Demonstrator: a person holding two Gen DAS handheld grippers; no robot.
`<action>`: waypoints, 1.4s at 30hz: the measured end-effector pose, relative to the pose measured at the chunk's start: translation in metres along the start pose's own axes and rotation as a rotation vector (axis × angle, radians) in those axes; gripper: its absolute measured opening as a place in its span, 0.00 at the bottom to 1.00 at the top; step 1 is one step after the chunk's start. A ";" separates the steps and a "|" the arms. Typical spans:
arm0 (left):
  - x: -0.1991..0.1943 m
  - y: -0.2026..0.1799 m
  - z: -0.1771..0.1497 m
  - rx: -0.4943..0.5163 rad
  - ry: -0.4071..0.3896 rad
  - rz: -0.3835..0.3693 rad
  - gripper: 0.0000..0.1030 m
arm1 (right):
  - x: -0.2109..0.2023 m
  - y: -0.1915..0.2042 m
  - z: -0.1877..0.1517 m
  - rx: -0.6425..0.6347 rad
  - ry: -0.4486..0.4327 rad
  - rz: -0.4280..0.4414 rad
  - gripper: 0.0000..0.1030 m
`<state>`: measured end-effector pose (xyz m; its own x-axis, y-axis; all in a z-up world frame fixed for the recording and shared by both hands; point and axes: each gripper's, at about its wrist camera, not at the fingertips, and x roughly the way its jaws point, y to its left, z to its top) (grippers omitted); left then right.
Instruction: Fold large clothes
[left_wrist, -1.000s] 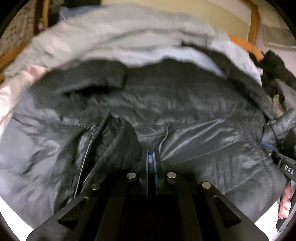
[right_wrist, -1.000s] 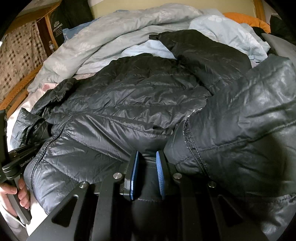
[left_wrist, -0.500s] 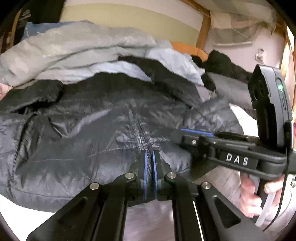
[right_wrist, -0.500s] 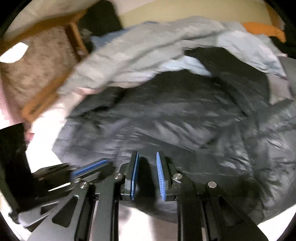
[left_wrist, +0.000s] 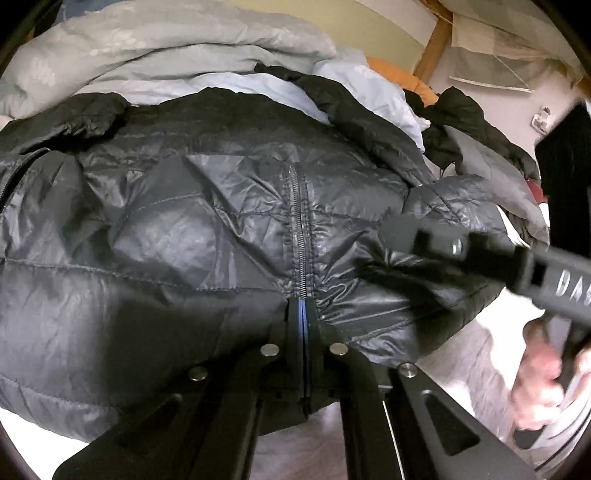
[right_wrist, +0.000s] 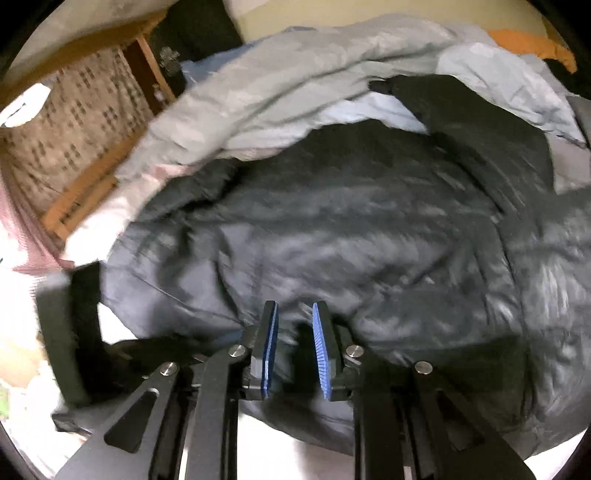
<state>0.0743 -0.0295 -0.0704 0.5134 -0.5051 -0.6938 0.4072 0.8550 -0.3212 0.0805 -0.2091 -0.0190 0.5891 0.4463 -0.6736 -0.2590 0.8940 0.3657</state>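
- A black quilted puffer jacket (left_wrist: 207, 229) is spread front-up across a bed, and everything else is placed here in relation to it.
- The jacket's zipper (left_wrist: 300, 236) is seen running up the middle of its front, from the near hem towards the collar.
- The left gripper (left_wrist: 303, 325) is pressed together at the jacket's near hem, right at the foot of the zipper, with the hem fabric pinched between its blue pads.
- The right gripper (right_wrist: 294, 343) is held at the jacket's near edge with its fingers parted; dark fabric (right_wrist: 295, 334) is seen in the gap, but the blur leaves it unclear whether the pads are touching it.
- In the left wrist view, the right gripper (left_wrist: 480, 254) is shown reaching over the jacket's right side, held by a hand (left_wrist: 543, 380) just beyond the hem.
- A pale grey duvet (left_wrist: 155, 48) is heaped behind the jacket's collar.
- An orange cushion (right_wrist: 532, 42) is visible behind the duvet, far from the jacket.
- A wooden frame (right_wrist: 88, 192) is seen off the jacket's left side.
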 end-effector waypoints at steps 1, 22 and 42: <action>0.000 0.001 0.000 -0.004 0.000 -0.005 0.03 | 0.004 0.004 0.005 0.002 0.022 0.012 0.11; -0.016 0.011 -0.004 -0.057 -0.027 -0.044 0.03 | 0.085 -0.016 0.046 0.168 0.134 -0.049 0.08; -0.146 0.145 -0.074 -0.583 -0.246 0.224 0.75 | -0.102 -0.152 -0.095 0.591 -0.145 -0.039 0.80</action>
<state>0.0025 0.1769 -0.0630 0.7235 -0.2606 -0.6393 -0.1690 0.8310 -0.5300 -0.0129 -0.3867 -0.0671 0.6988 0.3661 -0.6146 0.2092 0.7170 0.6650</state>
